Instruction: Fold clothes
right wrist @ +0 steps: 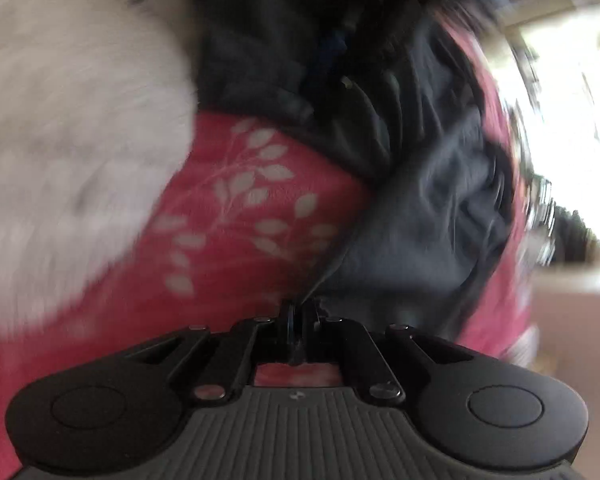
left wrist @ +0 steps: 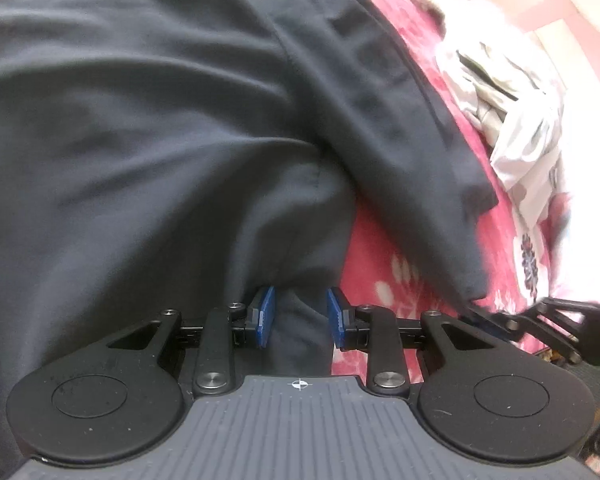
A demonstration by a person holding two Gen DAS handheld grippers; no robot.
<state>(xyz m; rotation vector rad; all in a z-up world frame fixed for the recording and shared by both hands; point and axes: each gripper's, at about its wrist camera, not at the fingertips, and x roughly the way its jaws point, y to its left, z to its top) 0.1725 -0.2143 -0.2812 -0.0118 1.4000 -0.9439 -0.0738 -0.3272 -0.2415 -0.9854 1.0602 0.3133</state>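
Note:
A dark navy garment (left wrist: 140, 120) lies spread over a red blanket. Its sleeve (left wrist: 400, 140) runs down to the right. My left gripper (left wrist: 301, 316) is at the garment's near edge, its blue pads (left wrist: 266, 316) pressed on a bunched fold of the dark cloth. My right gripper (left wrist: 484, 314) shows at the sleeve's end in the left wrist view. In the blurred right wrist view the right gripper (right wrist: 300, 312) has its jaws together, with the edge of the dark garment (right wrist: 420, 220) pinched at the tips.
The red blanket (right wrist: 240, 220) has a white leaf print and covers the whole surface. A crumpled pile of white and grey clothes (left wrist: 512, 112) lies right of the sleeve. A large white fluffy mass (right wrist: 60, 120) fills the left of the right wrist view.

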